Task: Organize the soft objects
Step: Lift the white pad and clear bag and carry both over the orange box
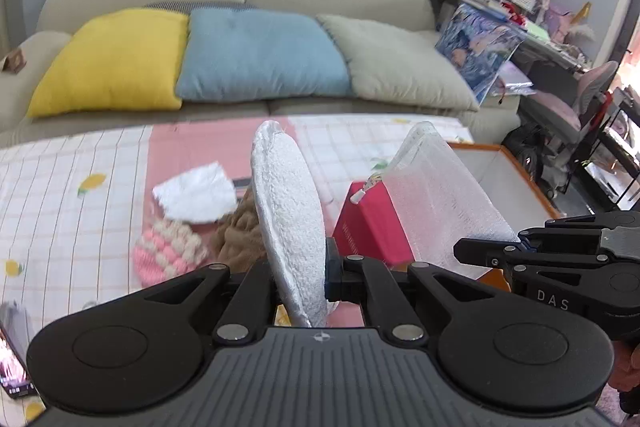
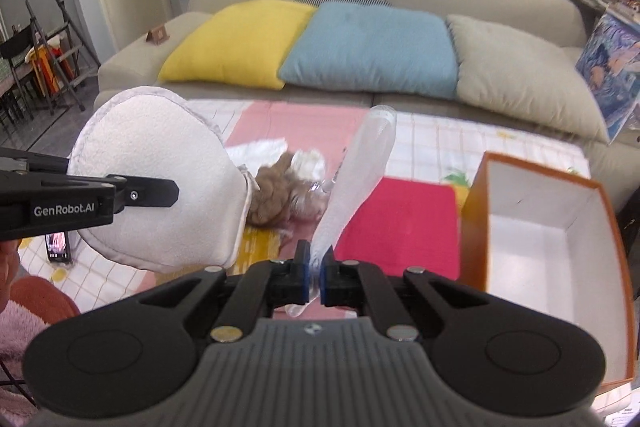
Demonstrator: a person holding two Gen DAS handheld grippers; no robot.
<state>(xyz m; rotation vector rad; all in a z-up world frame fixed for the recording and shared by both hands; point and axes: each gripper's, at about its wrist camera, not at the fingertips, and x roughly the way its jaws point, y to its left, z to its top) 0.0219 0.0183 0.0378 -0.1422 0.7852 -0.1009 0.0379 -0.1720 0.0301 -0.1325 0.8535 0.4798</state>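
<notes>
My left gripper [image 1: 302,279] is shut on a white fluffy pad [image 1: 286,211], held edge-up above the table; the pad also shows in the right wrist view [image 2: 160,179]. My right gripper [image 2: 315,271] is shut on a clear plastic pouch [image 2: 356,183], which also shows in the left wrist view [image 1: 440,203]. A brown plush [image 2: 272,195], a pink-and-cream knitted piece [image 1: 168,251] and a white cloth [image 1: 196,193] lie on the checked tablecloth [image 1: 68,195].
An open orange box with white inside [image 2: 556,255] stands at the right. A red box [image 2: 404,227] lies beside it. A phone [image 2: 58,247] lies at the table's left. A sofa with yellow, blue and beige cushions [image 2: 368,47] is behind.
</notes>
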